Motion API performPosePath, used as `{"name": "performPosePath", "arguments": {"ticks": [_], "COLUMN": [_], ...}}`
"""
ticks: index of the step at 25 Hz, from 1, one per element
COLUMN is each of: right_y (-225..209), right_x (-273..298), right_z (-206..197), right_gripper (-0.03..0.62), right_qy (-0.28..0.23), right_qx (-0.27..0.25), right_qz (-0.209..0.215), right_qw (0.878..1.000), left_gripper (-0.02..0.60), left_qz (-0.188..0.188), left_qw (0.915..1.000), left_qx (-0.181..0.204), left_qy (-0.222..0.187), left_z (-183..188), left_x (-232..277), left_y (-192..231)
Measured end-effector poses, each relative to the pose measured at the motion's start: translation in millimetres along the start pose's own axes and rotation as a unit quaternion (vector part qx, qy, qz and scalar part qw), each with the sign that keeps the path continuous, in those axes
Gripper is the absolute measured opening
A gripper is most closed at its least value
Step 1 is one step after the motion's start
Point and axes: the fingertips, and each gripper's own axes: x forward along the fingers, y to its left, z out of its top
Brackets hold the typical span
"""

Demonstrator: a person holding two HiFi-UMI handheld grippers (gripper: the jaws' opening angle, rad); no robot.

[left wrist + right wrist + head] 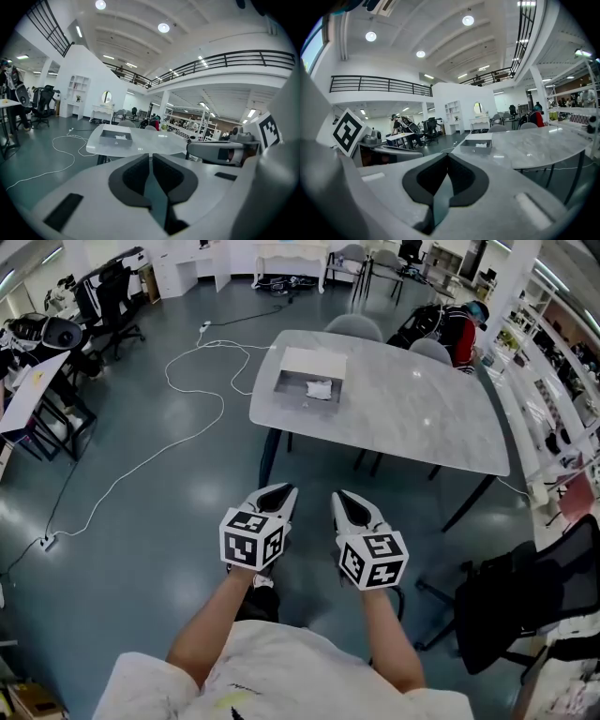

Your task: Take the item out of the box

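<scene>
Head view: marble table (412,413), grey floor (159,521); box (292,388) holds pale item (320,388), maybe cloth; left gripper (277,494), right gripper (349,502) closed, empty.

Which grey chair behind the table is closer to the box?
The grey chair on the head view's left, just behind the box. The other grey chair sits farther right along the table.

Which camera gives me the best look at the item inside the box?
Head view: it looks down into the open box, showing the white item. Both gripper views see the box side-on, the item barely peeking out.
</scene>
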Motion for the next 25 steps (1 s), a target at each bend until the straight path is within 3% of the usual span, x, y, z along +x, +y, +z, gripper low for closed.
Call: {"name": "performPosePath", "arguments": {"ticks": [11, 25], "right_y": [-2, 7], "right_x": [86, 155], "right_z": [29, 54], "right_gripper": [0.005, 0.005], "right_qy": [0.018, 0.018], "right_qx": [-0.003, 0.002], "right_qz": [-0.027, -0.055], "right_qw": [0.999, 0.998], "left_gripper": [0.028, 0.028], "left_qz": [-0.028, -0.056], "left_qw": [0.9996, 0.9984], "left_qx": [-0.002, -0.008], "left_qy": [0.004, 0.004], "left_z": [46, 74], "left_x": [40, 60], "left_y": [73, 140]}}
